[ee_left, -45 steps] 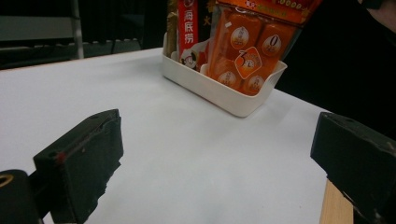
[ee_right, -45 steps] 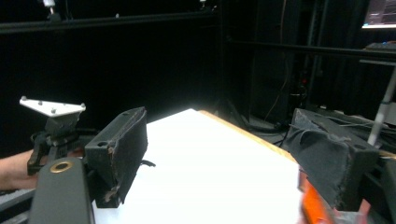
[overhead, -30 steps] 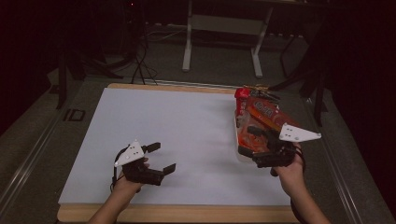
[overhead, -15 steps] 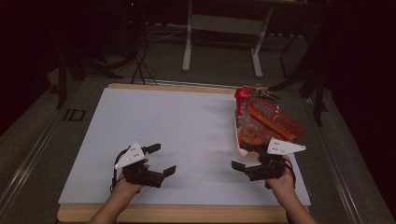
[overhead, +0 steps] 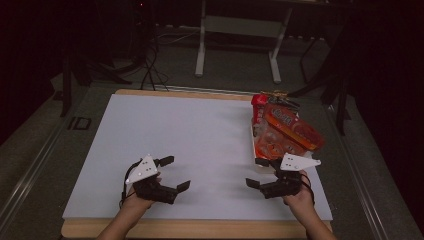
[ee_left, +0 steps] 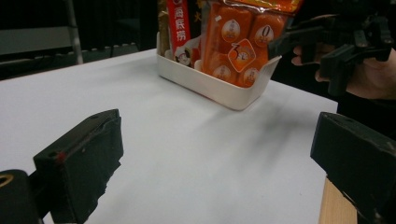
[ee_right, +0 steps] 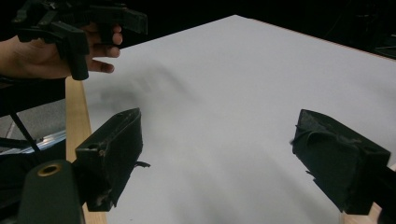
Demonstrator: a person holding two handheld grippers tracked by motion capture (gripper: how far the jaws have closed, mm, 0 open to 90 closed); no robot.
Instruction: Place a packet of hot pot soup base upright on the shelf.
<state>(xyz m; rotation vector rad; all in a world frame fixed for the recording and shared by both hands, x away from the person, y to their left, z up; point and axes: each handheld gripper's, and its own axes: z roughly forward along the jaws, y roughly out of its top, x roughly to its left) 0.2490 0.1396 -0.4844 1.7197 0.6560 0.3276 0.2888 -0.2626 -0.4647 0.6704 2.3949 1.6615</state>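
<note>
My left gripper (overhead: 173, 173) and right gripper (overhead: 258, 173) rest near the white tabletop's (overhead: 200, 135) front edge, jaws spread apart, holding nothing. A white rectangular plastic tray (ee_left: 219, 86) of orange snack packets (overhead: 287, 131) sits just beyond my right gripper.

right gripper (overhead: 261, 172) is off the snack tray (overhead: 256, 150), pulled back to the near edge, jaws apart and empty.
</note>
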